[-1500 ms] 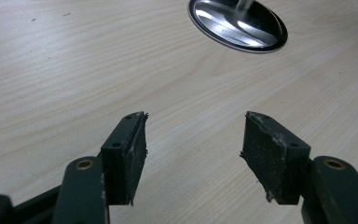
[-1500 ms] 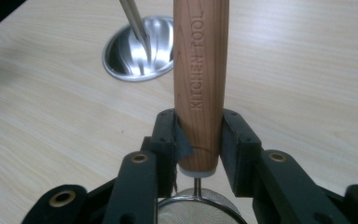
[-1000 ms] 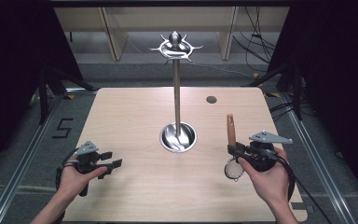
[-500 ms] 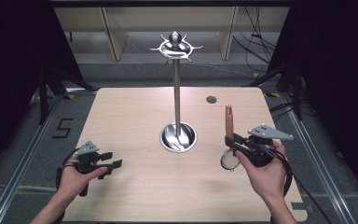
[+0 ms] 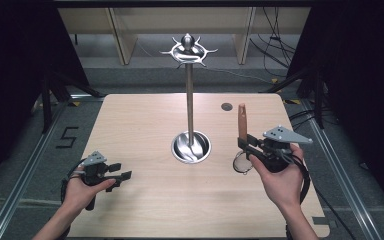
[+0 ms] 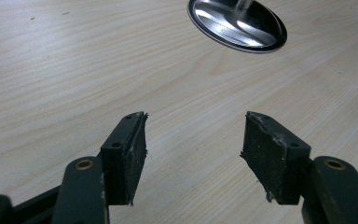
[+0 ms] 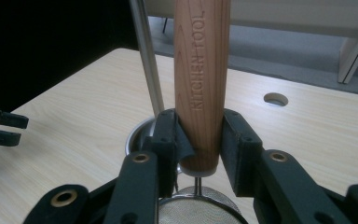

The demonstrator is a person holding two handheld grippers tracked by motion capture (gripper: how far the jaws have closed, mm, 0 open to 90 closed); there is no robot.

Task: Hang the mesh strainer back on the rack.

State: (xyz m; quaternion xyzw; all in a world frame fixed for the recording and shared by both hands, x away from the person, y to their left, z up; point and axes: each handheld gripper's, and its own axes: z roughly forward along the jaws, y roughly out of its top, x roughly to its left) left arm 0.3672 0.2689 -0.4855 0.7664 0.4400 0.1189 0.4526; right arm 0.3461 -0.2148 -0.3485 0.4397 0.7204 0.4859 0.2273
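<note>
1. The table [image 5: 145,125] is pale wood, with a small round hole [image 5: 226,106] near its far edge. At its middle stands a tall metal stand [image 5: 189,100], a thin pole rising from a shiny round base to a crown of hooks at the top.

2. The strainer [image 5: 242,145] is over the right side of the table, right of the stand's base. Its wooden handle points up and away from the person; its small mesh bowl hangs low, near the tabletop. Whether the bowl touches the wood I cannot tell.

3. It looks light and stiff. The round, smooth handle could twist in a grip, and the fine mesh would dent easily, so the handle is the place to hold it, low down near the wire neck.

4. The right gripper [image 7: 199,140] is clamped on that handle just above its lower end, one jaw on each side.

5. The left gripper [image 6: 193,154] sits low over bare wood at the near left, jaws wide apart, holding nothing.
</note>
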